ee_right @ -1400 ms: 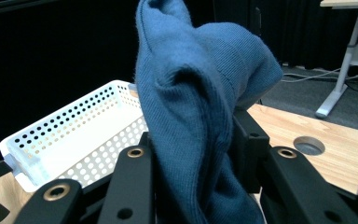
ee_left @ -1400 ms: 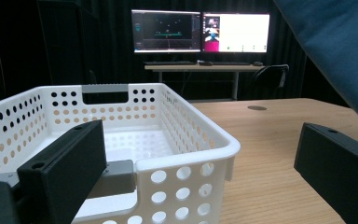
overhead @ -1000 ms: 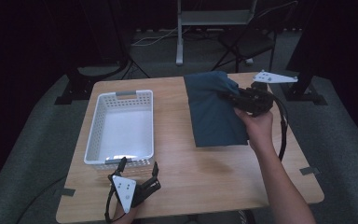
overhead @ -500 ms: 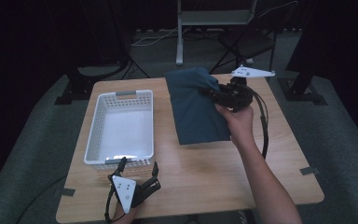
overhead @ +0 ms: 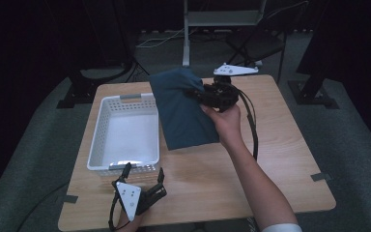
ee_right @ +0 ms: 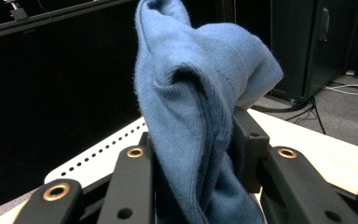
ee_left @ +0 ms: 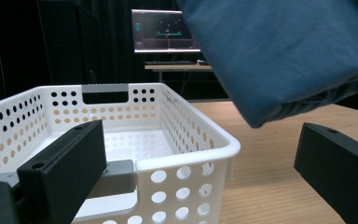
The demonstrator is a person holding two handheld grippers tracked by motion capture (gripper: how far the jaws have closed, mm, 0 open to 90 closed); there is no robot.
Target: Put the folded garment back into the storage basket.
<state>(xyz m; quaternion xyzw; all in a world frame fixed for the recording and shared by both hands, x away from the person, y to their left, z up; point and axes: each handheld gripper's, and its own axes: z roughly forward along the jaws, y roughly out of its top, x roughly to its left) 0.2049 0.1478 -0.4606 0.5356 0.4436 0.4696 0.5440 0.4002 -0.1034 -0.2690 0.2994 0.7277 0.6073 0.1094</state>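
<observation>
Right gripper (overhead: 200, 94) clamps folded blue cloth (overhead: 183, 111) (beside white basket (overhead: 124, 130))

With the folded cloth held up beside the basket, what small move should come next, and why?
Probably carry it a little further toward the white basket before lowering. The right gripper is shut on the blue cloth, which hangs in the air with only its left edge over the basket's right rim. The left gripper rests open at the basket's near end.

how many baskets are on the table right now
1. A white perforated plastic basket sits on the left part of the light wooden table, in front of the left gripper. The folded dark blue cloth held by the right gripper overlaps the basket's right rim.
</observation>
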